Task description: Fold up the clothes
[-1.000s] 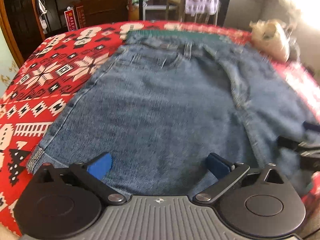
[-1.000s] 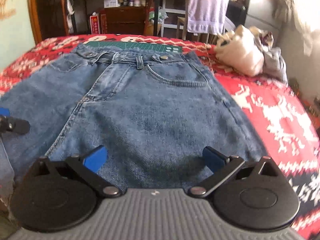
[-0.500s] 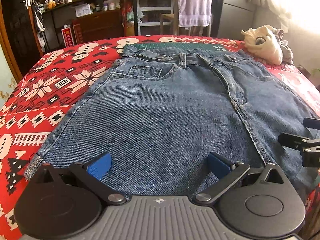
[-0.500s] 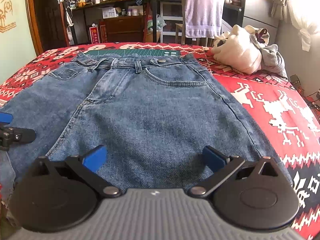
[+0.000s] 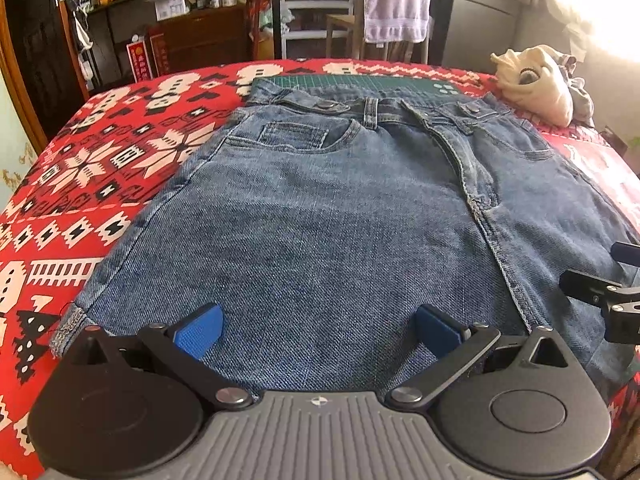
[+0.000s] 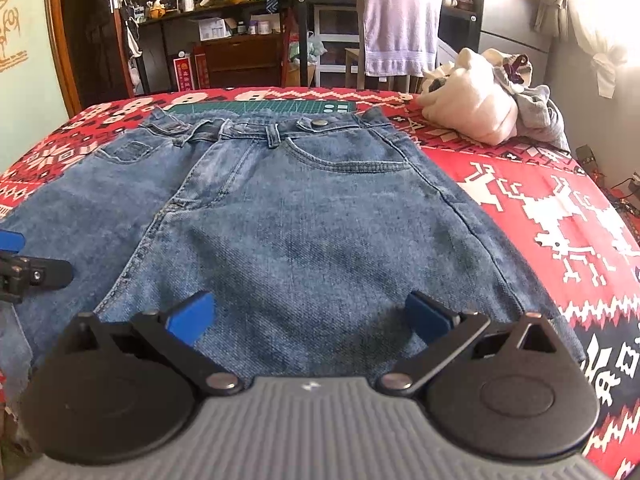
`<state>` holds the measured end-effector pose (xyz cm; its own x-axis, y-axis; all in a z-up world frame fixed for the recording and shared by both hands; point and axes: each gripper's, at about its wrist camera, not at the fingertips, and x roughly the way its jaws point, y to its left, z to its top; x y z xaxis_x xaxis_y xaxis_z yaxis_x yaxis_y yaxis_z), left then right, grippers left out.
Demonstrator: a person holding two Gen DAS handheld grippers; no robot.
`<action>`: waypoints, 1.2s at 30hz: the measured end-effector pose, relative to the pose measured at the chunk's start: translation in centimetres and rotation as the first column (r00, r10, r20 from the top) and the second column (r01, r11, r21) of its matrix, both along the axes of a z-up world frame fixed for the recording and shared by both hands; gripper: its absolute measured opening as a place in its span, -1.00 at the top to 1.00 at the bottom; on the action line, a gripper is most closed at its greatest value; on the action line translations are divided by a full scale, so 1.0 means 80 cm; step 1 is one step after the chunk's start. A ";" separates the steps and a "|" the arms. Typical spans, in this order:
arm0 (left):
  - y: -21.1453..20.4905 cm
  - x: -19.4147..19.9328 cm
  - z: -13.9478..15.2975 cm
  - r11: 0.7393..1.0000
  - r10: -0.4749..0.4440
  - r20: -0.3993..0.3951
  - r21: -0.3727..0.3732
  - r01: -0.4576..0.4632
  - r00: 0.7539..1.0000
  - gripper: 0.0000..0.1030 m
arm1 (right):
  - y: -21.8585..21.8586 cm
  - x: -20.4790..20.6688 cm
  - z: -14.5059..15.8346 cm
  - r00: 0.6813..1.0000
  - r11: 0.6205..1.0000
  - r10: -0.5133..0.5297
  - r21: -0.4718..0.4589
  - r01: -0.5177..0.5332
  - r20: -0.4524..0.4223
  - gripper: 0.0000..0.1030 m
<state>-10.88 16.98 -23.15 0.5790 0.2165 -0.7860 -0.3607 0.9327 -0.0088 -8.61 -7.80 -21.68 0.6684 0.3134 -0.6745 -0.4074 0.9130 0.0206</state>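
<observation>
Above the near hem of the jeans (image 5: 328, 216), your left gripper (image 5: 320, 330) hangs with its blue pads (image 5: 198, 334) spread wide apart, nothing between them. Your right gripper (image 6: 306, 318) is spread just as wide, empty, beside it over the other half of the hem; each tool's black finger pokes into the other's view at the frame edge. The jeans lie flat and front-up on a red patterned blanket (image 5: 80, 184), waistband at the far end, legs running toward you, the fly seam between the two tools. The waistband overlaps the near edge of a green mat (image 5: 360, 82) that lies on the blanket. At the far right of the blanket sits a heap of cream and grey clothes (image 6: 488, 108), well apart from the jeans. Beyond the blanket, a lilac towel (image 6: 400, 28) drapes over a chair back, with cluttered dark shelves (image 6: 224, 20) to its left.
</observation>
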 end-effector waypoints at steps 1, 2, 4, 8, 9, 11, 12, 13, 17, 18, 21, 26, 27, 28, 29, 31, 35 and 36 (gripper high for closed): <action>0.000 0.000 0.000 1.000 0.001 -0.002 -0.001 -0.001 1.000 -1.00 | 0.001 0.001 0.001 1.000 1.000 -0.006 -0.005 0.006 -0.010 -0.99; 0.000 0.000 0.000 1.000 0.001 -0.001 0.000 -0.001 1.000 -1.00 | 0.003 0.003 0.003 1.000 1.000 -0.014 -0.012 0.014 -0.025 -0.99; 0.000 0.000 0.000 1.000 0.001 -0.003 -0.001 -0.001 1.000 -1.00 | 0.006 0.007 0.006 0.998 0.999 -0.022 -0.026 0.020 -0.059 -0.99; -0.001 -0.001 0.000 1.000 0.004 0.004 0.002 -0.004 1.000 -1.00 | 0.002 0.013 0.007 0.996 1.000 -0.012 -0.010 0.011 -0.088 -0.99; -0.002 -0.003 -0.001 1.000 0.003 0.016 0.007 -0.003 1.000 -1.00 | 0.000 0.013 0.008 0.996 1.000 -0.022 0.006 0.022 -0.092 -0.99; -0.004 -0.008 -0.004 1.000 0.002 0.044 0.017 -0.003 0.999 -1.00 | 0.004 0.019 0.010 0.992 1.000 -0.012 -0.023 0.009 -0.125 -0.99; -0.004 -0.010 -0.004 1.000 0.003 0.051 0.019 -0.004 0.999 -1.00 | 0.008 0.020 0.010 0.991 0.999 -0.007 -0.047 0.001 -0.136 -0.99; -0.005 -0.010 -0.004 1.000 0.004 0.055 0.020 -0.005 0.998 -1.00 | 0.011 0.023 0.011 0.989 0.998 -0.013 -0.055 0.005 -0.147 -0.99; -0.005 -0.006 -0.003 1.000 0.010 0.044 0.017 -0.010 0.999 -1.00 | 0.012 0.022 0.010 0.989 0.998 -0.016 -0.058 0.008 -0.147 -0.99; -0.005 -0.006 -0.003 1.000 0.012 0.045 0.018 -0.013 0.999 -1.00 | 0.012 0.022 0.010 0.989 0.998 -0.016 -0.058 0.008 -0.145 -0.99; -0.009 -0.008 -0.004 0.999 0.028 0.064 0.028 -0.030 0.998 -1.00 | 0.013 0.022 0.011 0.989 0.998 -0.016 -0.059 0.007 -0.144 -0.99; -0.010 -0.013 -0.006 0.999 0.029 0.084 0.040 -0.032 0.996 -1.00 | 0.012 0.018 0.009 0.992 0.999 -0.025 -0.049 0.019 -0.124 -0.99; -0.010 -0.013 -0.006 0.999 0.025 0.086 0.040 -0.029 0.996 -1.00 | 0.011 0.016 0.009 0.993 0.999 -0.026 -0.045 0.021 -0.114 -0.99; -0.010 -0.013 -0.006 0.999 0.022 0.085 0.040 -0.026 0.996 -1.00 | 0.011 0.014 0.008 0.994 0.999 -0.027 -0.041 0.023 -0.105 -0.99; -0.009 -0.013 -0.005 0.999 0.015 0.082 0.041 -0.019 0.997 -1.00 | 0.010 0.012 0.007 0.995 0.999 -0.028 -0.038 0.025 -0.096 -0.99; -0.008 -0.014 -0.003 0.999 0.008 0.084 0.039 -0.011 0.996 -0.94 | 0.009 0.011 0.008 0.995 0.999 -0.030 -0.034 0.027 -0.090 -0.99; -0.003 -0.019 0.010 1.000 -0.006 0.119 0.014 0.005 0.993 -0.43 | 0.005 0.013 0.016 0.994 1.000 -0.028 -0.007 0.028 -0.110 -0.99; -0.001 -0.020 0.014 1.000 -0.009 0.129 0.012 0.007 0.992 -0.39 | 0.001 0.012 0.020 0.995 0.999 -0.018 0.030 0.021 -0.100 -0.99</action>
<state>-12.45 16.88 -22.02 0.6772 0.2199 -0.7021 -0.3496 0.9359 -0.0441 -7.61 -7.71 -20.05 0.6043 0.3230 -0.7283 -0.3839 0.9191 0.0891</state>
